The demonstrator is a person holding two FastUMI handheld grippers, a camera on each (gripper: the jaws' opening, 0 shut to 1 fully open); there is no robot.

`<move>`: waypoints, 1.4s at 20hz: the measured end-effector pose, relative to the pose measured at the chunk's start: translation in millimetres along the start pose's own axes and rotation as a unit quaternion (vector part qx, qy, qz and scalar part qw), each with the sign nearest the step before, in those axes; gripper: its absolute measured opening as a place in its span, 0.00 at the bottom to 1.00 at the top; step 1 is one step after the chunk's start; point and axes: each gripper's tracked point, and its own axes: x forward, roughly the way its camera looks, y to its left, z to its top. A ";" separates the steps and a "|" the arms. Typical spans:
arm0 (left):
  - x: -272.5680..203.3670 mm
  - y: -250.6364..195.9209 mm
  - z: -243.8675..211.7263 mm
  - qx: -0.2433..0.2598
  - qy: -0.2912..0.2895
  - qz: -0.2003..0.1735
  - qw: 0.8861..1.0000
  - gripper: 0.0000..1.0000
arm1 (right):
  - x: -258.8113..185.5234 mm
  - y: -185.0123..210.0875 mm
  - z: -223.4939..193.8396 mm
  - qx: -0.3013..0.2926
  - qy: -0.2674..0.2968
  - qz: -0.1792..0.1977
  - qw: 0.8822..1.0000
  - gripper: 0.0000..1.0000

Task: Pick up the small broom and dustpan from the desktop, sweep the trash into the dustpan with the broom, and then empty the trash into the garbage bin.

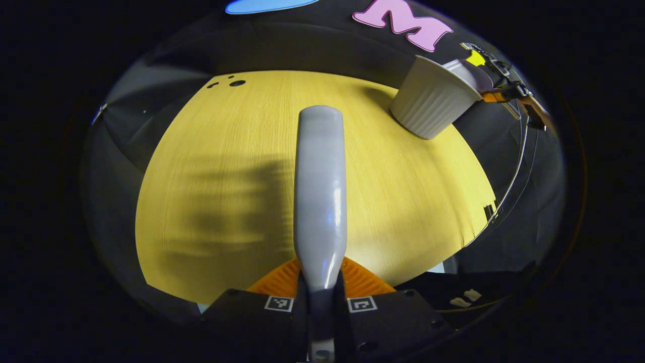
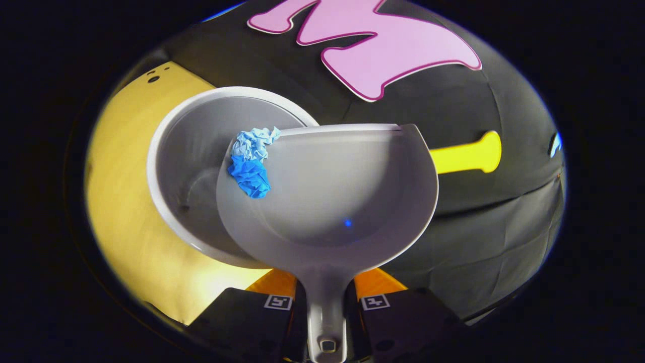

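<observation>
In the left gripper view, the left claw (image 1: pixel 321 297) is pinched on the grey handle of the broom (image 1: pixel 321 191), both fingers pressing its narrow end. The handle runs straight ahead from the claw, above the yellow worktop (image 1: pixel 211 166); the bristles cannot be seen. Right of the handle, at the worktop's far edge, stands the bin (image 1: pixel 431 98), a white ribbed tub that looks tilted in this fisheye view. Just right of the bin's rim a bit of the grey dustpan (image 1: pixel 471 73) shows above it, with part of the other gripper's rig beside it.

In the right gripper view, the bin (image 2: pixel 171 166) sits left of centre on the worktop (image 2: pixel 126 227), its open mouth facing the camera. The dustpan (image 2: pixel 342 191) overlaps the bin's right side, held out over its rim. The trash (image 2: pixel 250 161), a crumpled wad of pale and deep blue paper, lies at the dustpan's left lip, right at the edge towards the bin's hollow. The right claw (image 2: pixel 327 305) is pressed together on the dustpan's handle, one finger on each side.
</observation>
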 end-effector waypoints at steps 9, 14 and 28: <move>6.1 -1.8 6.8 0.012 0.003 -0.007 1.000 0.24 | -21.5 -40.3 47.6 -0.241 -0.074 -0.153 0.956 0.34; 7.7 -0.9 7.1 0.017 0.004 -0.005 1.000 0.25 | -16.1 -65.0 41.9 -0.320 -0.105 -0.207 0.918 0.34; 8.5 -1.8 7.0 0.017 0.000 -0.007 1.000 0.28 | -19.7 -61.8 12.4 -0.082 -0.053 -0.104 0.990 0.34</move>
